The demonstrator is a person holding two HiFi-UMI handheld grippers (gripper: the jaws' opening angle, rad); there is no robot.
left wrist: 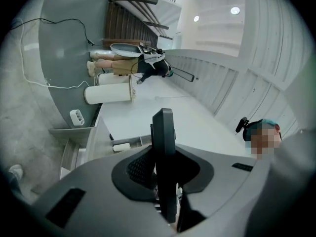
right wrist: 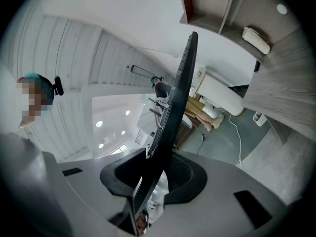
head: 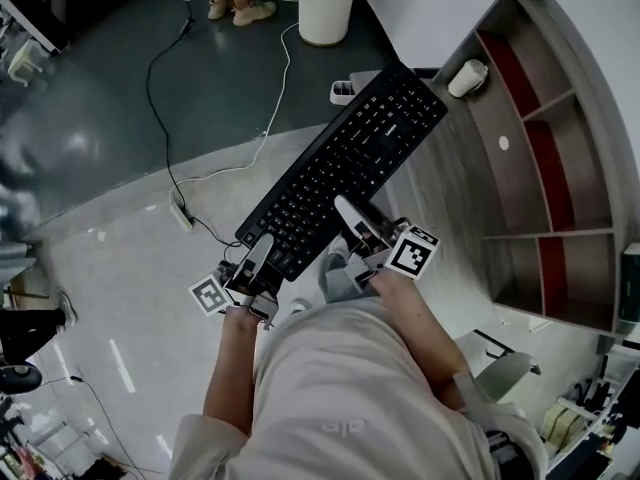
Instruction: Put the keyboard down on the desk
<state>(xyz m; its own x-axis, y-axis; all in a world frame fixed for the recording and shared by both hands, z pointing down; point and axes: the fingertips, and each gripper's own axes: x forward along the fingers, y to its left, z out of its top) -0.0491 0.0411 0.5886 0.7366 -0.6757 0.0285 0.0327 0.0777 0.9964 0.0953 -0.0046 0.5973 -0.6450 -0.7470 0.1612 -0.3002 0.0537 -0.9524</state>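
Note:
A black keyboard (head: pixel 345 163) hangs in the air, slanting from lower left to upper right, with its far end over the edge of the grey wood desk (head: pixel 455 203). My left gripper (head: pixel 262 250) is shut on the keyboard's near-left end. My right gripper (head: pixel 353 220) is shut on its long near edge, further right. In the left gripper view the keyboard (left wrist: pixel 163 132) stands edge-on between the jaws of my left gripper (left wrist: pixel 165 171). The right gripper view also has the keyboard (right wrist: pixel 177 98) edge-on, clamped in my right gripper (right wrist: pixel 155 177).
Open shelves with red backs (head: pixel 540 158) rise at the desk's far side, and a white roll (head: pixel 467 78) lies there. On the floor are a white cylindrical bin (head: pixel 325 3), a power strip (head: pixel 181 213) with its cable, and a small white box (head: pixel 342 91). A person's feet (head: pixel 240 8) stand at the top.

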